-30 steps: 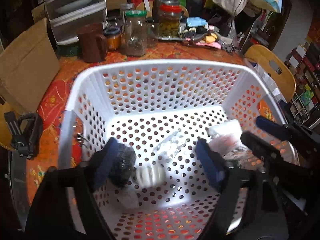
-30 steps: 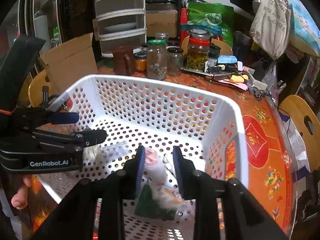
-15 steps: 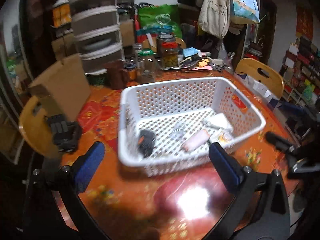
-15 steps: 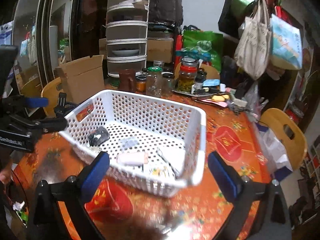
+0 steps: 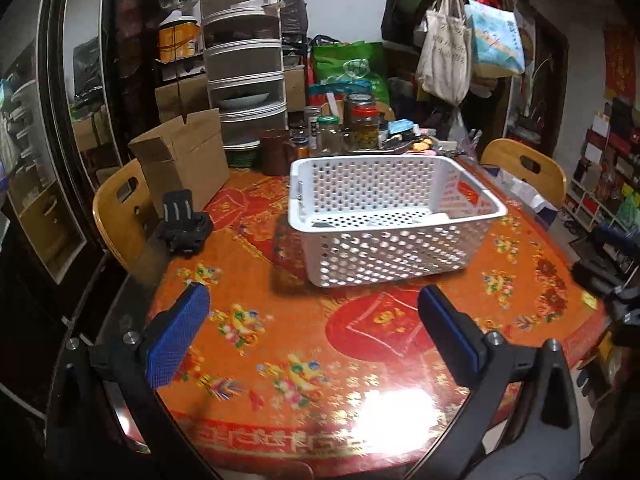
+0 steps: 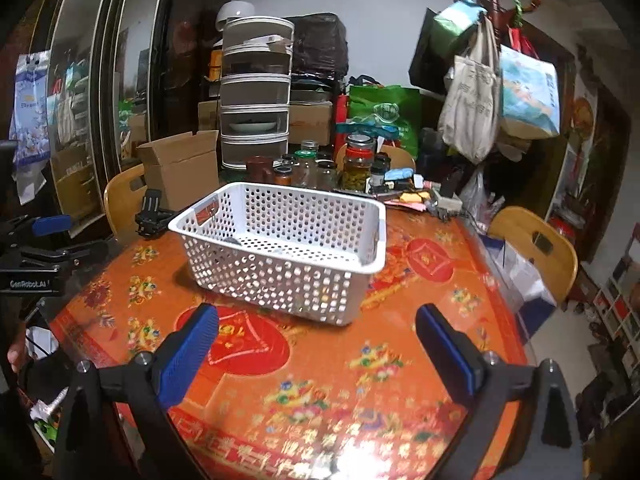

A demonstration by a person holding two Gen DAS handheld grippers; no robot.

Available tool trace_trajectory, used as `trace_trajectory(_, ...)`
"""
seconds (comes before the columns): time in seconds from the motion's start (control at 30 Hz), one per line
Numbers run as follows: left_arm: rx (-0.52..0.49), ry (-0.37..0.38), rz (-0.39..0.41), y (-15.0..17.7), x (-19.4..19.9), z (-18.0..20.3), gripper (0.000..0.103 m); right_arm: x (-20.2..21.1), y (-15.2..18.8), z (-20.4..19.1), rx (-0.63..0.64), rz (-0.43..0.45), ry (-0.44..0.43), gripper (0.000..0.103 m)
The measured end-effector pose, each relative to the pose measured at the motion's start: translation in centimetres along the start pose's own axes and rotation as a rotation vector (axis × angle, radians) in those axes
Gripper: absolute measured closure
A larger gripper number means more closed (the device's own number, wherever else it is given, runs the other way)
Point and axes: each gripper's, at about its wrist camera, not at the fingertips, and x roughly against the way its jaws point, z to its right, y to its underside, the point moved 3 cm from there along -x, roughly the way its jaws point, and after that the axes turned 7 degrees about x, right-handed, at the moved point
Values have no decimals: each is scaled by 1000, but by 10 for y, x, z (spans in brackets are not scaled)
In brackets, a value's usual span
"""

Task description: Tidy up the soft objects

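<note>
Both grippers had pulled back from the white perforated plastic basket (image 5: pixel 394 216); our left gripper (image 5: pixel 314 334) and right gripper (image 6: pixel 316 344) gaped wide, empty, basket upper-centre ahead.

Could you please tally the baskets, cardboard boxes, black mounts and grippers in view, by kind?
White basket: 1
Cardboard box: 1
Black mount: 1
Grippers: 2, the left gripper and the right gripper, both open
Total: 5
</note>
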Motion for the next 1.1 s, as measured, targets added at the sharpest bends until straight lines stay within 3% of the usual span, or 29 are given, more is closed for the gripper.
trace_trajectory(0.27,-6,17,0,9,3,20,0,-19,16,0,-32,-46,-20,4)
trace_trajectory(1.1,-3,23,-26,9,-15,21,0,-15,14,-1,-42,-26,-30,4)
